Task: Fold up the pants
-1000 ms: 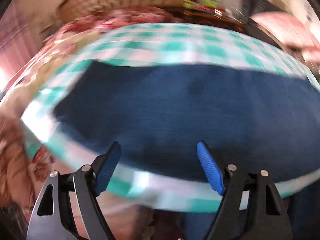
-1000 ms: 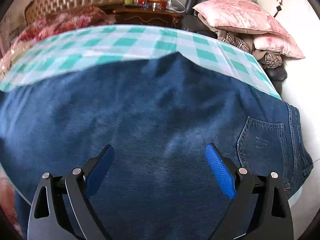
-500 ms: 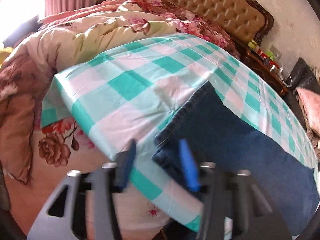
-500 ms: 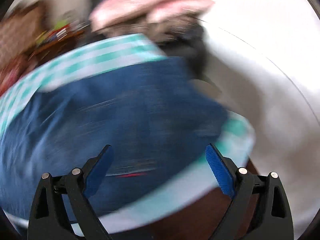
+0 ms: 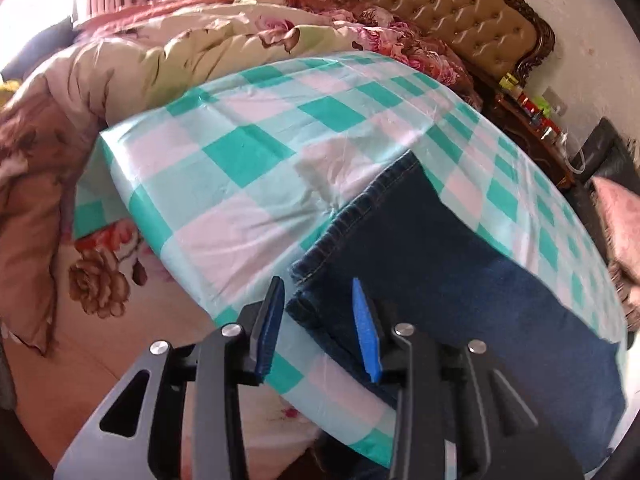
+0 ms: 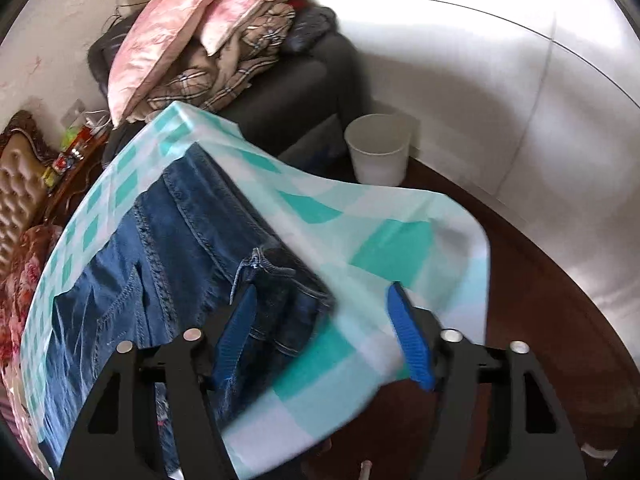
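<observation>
Dark blue jeans lie flat on a table covered by a teal and white checked cloth. In the left wrist view the leg hem points toward me, and my left gripper is partly closed, its blue pads on either side of the hem's near corner, gripping nothing. In the right wrist view the waistband end of the jeans lies at the table's other end. My right gripper is open around the waistband corner, over the cloth.
A bed with a floral quilt and tufted headboard stands behind the table. A dark sofa with pink pillows and a white bin sit past the waistband end. A cluttered nightstand is beyond.
Both grippers swung outward from the middle of the jeans, the left to the hem end and the right to the waistband end. The left jaws narrowed.
</observation>
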Tool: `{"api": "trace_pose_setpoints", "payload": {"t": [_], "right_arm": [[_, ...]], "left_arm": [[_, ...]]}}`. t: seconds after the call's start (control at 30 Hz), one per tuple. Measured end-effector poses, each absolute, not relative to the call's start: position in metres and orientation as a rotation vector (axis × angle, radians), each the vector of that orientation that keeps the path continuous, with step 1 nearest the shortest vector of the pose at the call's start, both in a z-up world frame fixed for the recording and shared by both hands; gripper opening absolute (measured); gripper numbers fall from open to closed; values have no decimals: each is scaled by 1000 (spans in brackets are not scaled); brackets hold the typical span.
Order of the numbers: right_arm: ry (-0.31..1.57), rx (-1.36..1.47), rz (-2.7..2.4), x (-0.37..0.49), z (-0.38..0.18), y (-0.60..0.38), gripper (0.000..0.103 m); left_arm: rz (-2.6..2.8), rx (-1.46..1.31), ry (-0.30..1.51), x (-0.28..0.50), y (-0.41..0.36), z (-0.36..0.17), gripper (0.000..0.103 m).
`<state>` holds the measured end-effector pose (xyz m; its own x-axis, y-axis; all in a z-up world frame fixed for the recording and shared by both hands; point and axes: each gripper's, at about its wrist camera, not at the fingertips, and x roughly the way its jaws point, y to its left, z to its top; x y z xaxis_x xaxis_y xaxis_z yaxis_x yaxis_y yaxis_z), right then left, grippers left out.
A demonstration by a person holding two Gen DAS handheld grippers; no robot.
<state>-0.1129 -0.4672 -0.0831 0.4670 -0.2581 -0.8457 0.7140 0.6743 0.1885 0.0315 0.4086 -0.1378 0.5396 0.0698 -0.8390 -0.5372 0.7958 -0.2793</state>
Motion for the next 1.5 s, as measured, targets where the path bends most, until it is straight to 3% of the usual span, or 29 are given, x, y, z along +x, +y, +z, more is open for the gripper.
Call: {"api": "trace_pose_setpoints", "payload": {"t": [0.07, 0.13, 0.27, 0.37, 0.43, 0.5, 0.73, 0.77, 0.83, 0.9, 1.13, 1.17, 1.2, 1.23, 1.37, 1.43, 1.5], "right_arm": [[910, 524, -614, -104, -81, -458, 20], [918, 463, -626, -99, -75, -448, 13], [935, 438, -637, -98, -77, -446, 13], [942, 430, -648, -100, -80, -448, 13], [945, 424, -652, -100, -80, -447, 13], [949, 420, -656, -99, -81, -447, 13], [963, 387, -675, -96, -82, -444, 13], [963, 383, -676, -95, -82, -444, 13], [966, 371, -680, -95, -83, -443, 13], [972, 351, -685, -95, -83, -442, 10], [990, 320, -697, -93, -86, -442, 10], [991, 317, -700, -93, -86, -442, 10], [993, 315, -704, -92, -86, -441, 10], [994, 315, -706, -92, -86, -441, 10], [999, 311, -701, -92, -86, -441, 11], [1002, 305, -700, -92, -85, -441, 11], [1002, 300, -701, -92, -83, -440, 4]], "left_arm": [[385, -606, 934, 28, 413, -137, 35], [386, -656, 926, 26, 419, -137, 35], [366, -703, 928, 26, 426, -140, 34], [375, -676, 937, 28, 427, -139, 14], [360, -682, 921, 25, 426, -135, 14], [366, -683, 917, 21, 425, -132, 32], [314, -752, 975, 19, 416, -141, 34], [317, -728, 994, 23, 413, -143, 32], [348, -680, 1018, 29, 411, -146, 11], [370, -646, 1017, 29, 412, -142, 3], [364, -657, 1002, 14, 424, -134, 2], [367, -664, 991, 14, 427, -134, 8], [376, -677, 982, 14, 430, -133, 22], [391, -680, 974, 16, 434, -133, 24], [372, -668, 1013, 33, 435, -138, 24], [380, -653, 1029, 38, 434, -139, 8], [385, -588, 1017, 39, 424, -125, 6]]}}
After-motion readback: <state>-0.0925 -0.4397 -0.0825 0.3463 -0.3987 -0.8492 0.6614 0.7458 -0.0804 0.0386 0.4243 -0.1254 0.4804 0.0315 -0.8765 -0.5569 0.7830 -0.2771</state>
